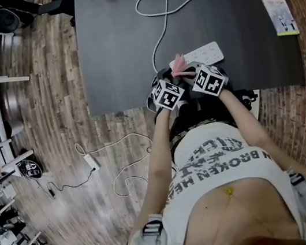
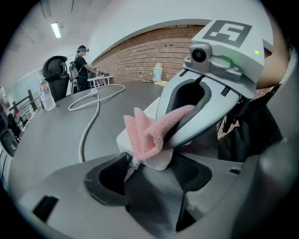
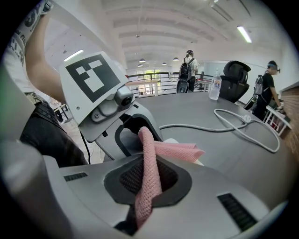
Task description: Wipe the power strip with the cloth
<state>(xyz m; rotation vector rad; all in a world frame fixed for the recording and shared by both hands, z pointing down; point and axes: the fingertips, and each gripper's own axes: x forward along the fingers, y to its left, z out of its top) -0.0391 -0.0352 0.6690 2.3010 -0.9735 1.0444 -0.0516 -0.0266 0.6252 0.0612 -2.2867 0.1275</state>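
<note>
Right gripper (image 3: pixel 148 182): jaws clamped on a pink cloth (image 3: pixel 150 154), which drapes over the cable end of the white power strip (image 1: pixel 206 54). Left gripper (image 2: pixel 147 170): jaws closed on that same end. The strip lies near the front edge of a dark table (image 1: pixel 116 49), its cable (image 1: pixel 160 38) looping away.

Illumination is bright and even, from ceiling strip lights (image 3: pixel 243 33). Shadows on the dark counter (image 1: pixel 126 35) are soft and faint, and a mild sheen lies on it. The white power strip (image 1: pixel 204 54) looks nearly washed out. All views show strong fisheye bending, and both gripper views have black corners. The cloth (image 3: pixel 148 172) weave is sharp. Distant figures (image 3: pixel 188 70) are soft.
</note>
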